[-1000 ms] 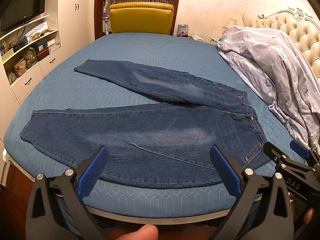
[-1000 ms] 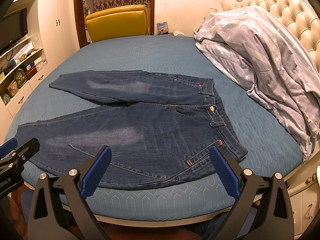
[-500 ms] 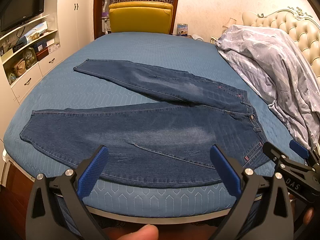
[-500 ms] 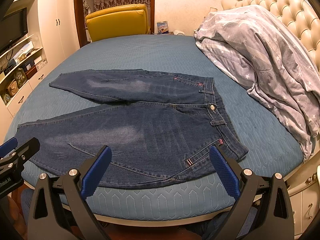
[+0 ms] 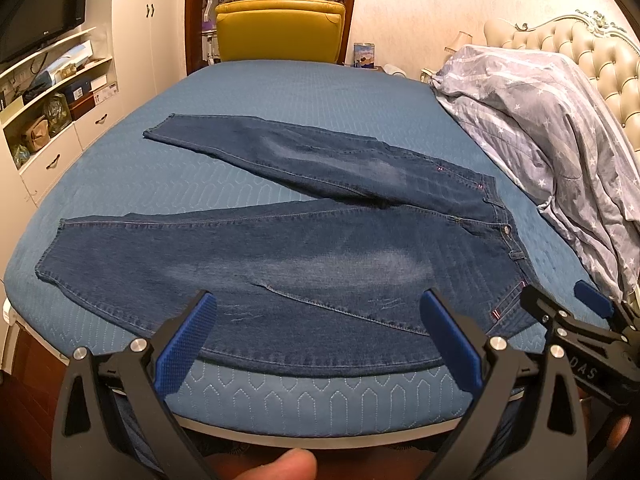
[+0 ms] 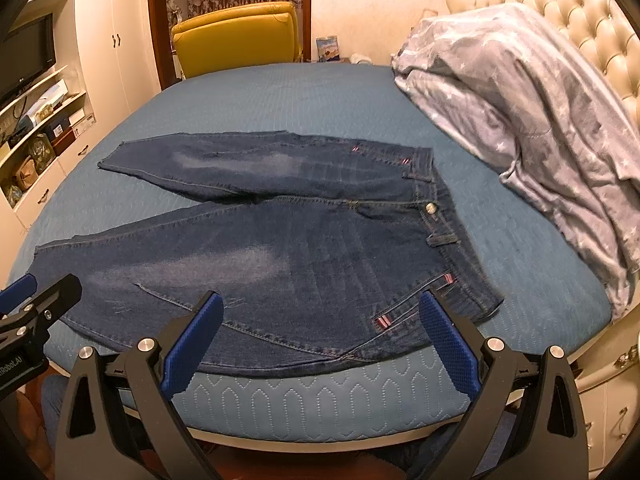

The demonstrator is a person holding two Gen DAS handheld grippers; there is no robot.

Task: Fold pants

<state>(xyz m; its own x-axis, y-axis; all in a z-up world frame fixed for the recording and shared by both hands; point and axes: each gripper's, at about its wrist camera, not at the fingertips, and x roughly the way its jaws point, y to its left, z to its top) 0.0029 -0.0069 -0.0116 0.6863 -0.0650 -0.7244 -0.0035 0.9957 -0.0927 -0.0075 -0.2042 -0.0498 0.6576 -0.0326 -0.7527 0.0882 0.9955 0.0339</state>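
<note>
Your left gripper (image 5: 318, 334) and right gripper (image 6: 320, 334) hover at the bed's (image 5: 320, 96) near edge, jaws spread and empty. Just beyond them, the jeans (image 5: 304, 264) lie flat, legs splayed leftward, waistband right. A grey duvet (image 6: 532, 120) is heaped far right.

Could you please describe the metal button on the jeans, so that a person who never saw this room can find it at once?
Start at the big blue bed, where dark jeans lie spread flat with legs apart. Follow them to the waistband, the end nearest the grey star-print blanket. The button sits midway along that band: small, round and silvery, the only shiny spot on the denim.
</note>
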